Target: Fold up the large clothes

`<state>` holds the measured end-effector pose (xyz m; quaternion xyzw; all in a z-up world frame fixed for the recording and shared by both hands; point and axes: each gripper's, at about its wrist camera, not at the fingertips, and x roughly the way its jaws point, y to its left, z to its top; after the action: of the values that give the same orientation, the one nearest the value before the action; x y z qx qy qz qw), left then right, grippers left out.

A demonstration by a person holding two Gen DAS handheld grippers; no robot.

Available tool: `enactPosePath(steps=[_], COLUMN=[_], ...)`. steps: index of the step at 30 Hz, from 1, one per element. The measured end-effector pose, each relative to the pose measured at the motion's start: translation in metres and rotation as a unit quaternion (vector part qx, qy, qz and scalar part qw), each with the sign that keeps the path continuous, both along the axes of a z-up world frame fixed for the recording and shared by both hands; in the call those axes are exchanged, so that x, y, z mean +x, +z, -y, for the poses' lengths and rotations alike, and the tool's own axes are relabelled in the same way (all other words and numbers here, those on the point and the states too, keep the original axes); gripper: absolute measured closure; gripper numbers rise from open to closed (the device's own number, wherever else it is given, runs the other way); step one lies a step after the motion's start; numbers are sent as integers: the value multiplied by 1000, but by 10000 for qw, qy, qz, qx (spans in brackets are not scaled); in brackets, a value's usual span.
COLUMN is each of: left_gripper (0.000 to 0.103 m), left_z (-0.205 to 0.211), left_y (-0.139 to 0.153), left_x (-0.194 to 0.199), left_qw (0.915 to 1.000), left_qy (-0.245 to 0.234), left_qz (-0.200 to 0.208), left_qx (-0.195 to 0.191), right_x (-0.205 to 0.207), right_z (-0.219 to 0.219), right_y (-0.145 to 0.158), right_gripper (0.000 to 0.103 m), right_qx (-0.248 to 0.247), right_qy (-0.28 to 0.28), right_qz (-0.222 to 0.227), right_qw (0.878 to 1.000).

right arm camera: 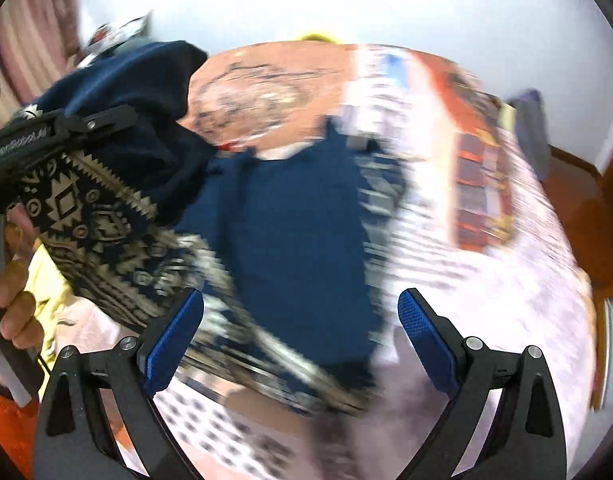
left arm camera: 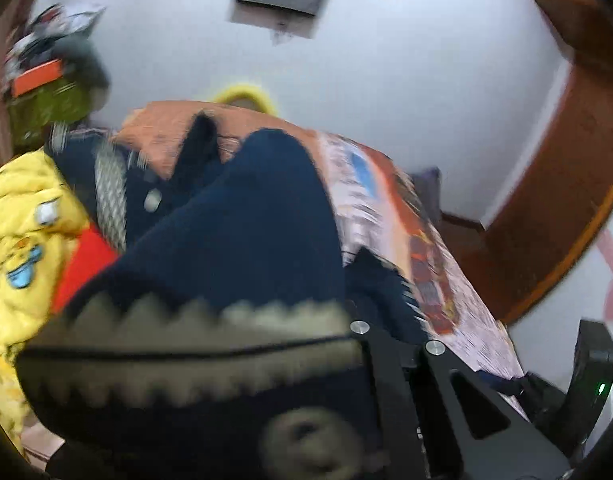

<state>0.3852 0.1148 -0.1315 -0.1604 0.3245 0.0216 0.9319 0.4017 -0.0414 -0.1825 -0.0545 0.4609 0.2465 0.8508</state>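
Two grippers: left gripper [right arm camera: 66, 128] clamps the navy knit sweater's cream-patterned hem [right arm camera: 82, 216], lifted left; right gripper [right arm camera: 300, 340] gapes wide, empty, over its spread body ahead.

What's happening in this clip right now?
A person is folding a navy patterned sweater on a bed. The left tongs are clamped on a lifted part of it with the patterned band, carrying it above the rest. The right tongs hang open over the sweater, holding nothing. Both views are motion-blurred.
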Motion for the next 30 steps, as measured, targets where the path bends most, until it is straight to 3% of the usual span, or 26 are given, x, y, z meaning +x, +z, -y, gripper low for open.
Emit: enactPosePath(steps=[4,8,12,20,23,25,30], left_gripper=[92,92,92,91,71,45,42], left_z=[63,108,116,116,120,121,126], left_y=[-17,-47,-67,-58,-65,-68,-56], left_x=[16,21,20,-5,-14,-21,-44], left_qw=[9968,9868,9811,9728,9671,9625,9512], left_qy=[-729,-1365,-1559,-2013,-2174,-2359,-2669], left_qz=[-298,-786,-1034,-949,-1110,-1207,-1433], left_qx=[145,381,487,646,712,579,586], right_x=[5,8,4,-10,-14,-18,-30], right_z=[55,93,114,123,123,122,120], right_y=[0,-1,1,10,12,15,30], right_gripper=[6,6,6,6,6,6,6], right_qx=[14,64,66,52,24,27,-21], right_qy=[-651,-1085,-1221,-1231,-1216,-1202,-1133], right_qz=[-151,-218,-214,-124,-91,-55,108], right_qw=[9978,9938,9923,9923,9925,9927,9935])
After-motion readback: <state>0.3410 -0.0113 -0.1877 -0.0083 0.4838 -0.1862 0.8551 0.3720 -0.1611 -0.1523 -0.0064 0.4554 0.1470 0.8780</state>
